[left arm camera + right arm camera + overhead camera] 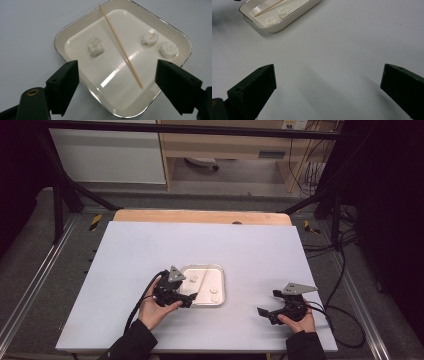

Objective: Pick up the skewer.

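A cream tray (221, 285) with a metal rim lies near the middle of the white table. In it are a thin wooden skewer (120, 45) lying slantwise and three white lumps: one (95, 46) on one side of the skewer, two (149, 38) (169, 49) on the other. My left gripper (187, 299) hangs over the tray's near left edge; in the left gripper view (117, 72) its jaws stand wide apart around the skewer's near end, touching nothing. My right gripper (267, 302) is open above bare table to the tray's right, and its own view (328, 75) shows nothing between the jaws.
The white table top (200, 240) has free room all around the tray. From the right gripper view the tray (287, 23) lies far off at upper left. Cables (345, 320) trail off the table's right side. A metal frame (60, 205) and shelving stand behind.
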Motion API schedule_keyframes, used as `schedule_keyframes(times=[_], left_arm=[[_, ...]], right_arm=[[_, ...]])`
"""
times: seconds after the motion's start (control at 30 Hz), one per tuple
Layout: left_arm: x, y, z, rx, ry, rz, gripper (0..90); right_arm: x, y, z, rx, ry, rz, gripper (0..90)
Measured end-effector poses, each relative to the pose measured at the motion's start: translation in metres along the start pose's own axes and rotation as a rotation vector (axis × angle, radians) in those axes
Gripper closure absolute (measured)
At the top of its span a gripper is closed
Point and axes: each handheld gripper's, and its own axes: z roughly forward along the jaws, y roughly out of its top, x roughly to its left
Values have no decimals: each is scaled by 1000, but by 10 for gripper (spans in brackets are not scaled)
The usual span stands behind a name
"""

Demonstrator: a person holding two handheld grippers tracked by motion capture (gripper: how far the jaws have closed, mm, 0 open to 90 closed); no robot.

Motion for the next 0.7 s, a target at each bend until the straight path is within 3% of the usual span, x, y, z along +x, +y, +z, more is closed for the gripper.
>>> schedule_keyframes(times=[0.33, 0.63, 0.7], left_arm=[[-7, 9, 17, 3, 1, -39, 336], [-12, 12, 30, 18, 25, -40, 495], [-13, 12, 31, 18, 36, -35, 563]], right_arm=[[0, 0, 0, -2, 2, 0, 7], [0, 0, 0, -3, 3, -3, 7], [0, 0, 0, -3, 3, -1, 7]])
